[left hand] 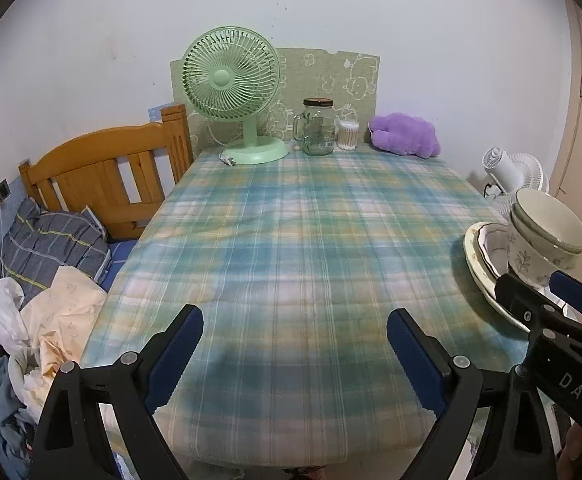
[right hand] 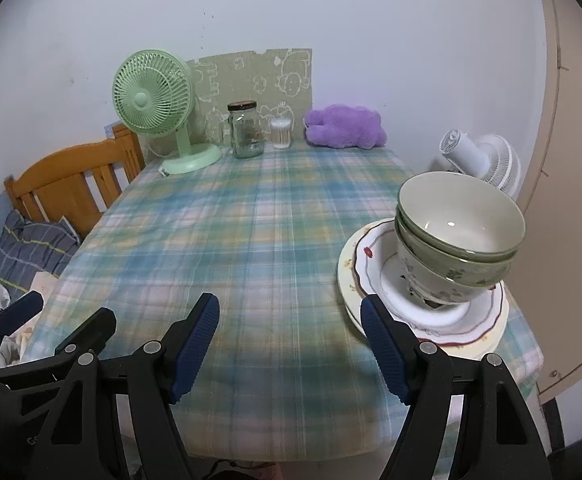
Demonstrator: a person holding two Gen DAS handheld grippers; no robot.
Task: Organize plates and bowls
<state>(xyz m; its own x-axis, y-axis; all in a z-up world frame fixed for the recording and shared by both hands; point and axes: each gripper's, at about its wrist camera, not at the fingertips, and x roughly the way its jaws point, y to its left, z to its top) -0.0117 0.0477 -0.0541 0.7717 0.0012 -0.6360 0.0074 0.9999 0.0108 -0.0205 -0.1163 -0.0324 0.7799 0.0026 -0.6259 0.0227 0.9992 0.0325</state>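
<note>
Both my left gripper (left hand: pixel 295 344) and right gripper (right hand: pixel 289 334) gape empty; the tilted bowls (right hand: pixel 461 232) could slide off the plates (right hand: pixel 487 330) if nudged.

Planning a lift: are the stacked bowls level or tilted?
Tilted: the stacked bowls lean right on the plates, rims slanted.

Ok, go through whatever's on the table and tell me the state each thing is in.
bowls: nested, tilted, on the plates
plates: stacked, at the table's right edge
jar: upright, lid on
green fan: upright; running or not, cannot tell
left hand-held gripper: open, empty
right hand-held gripper: open, empty
</note>
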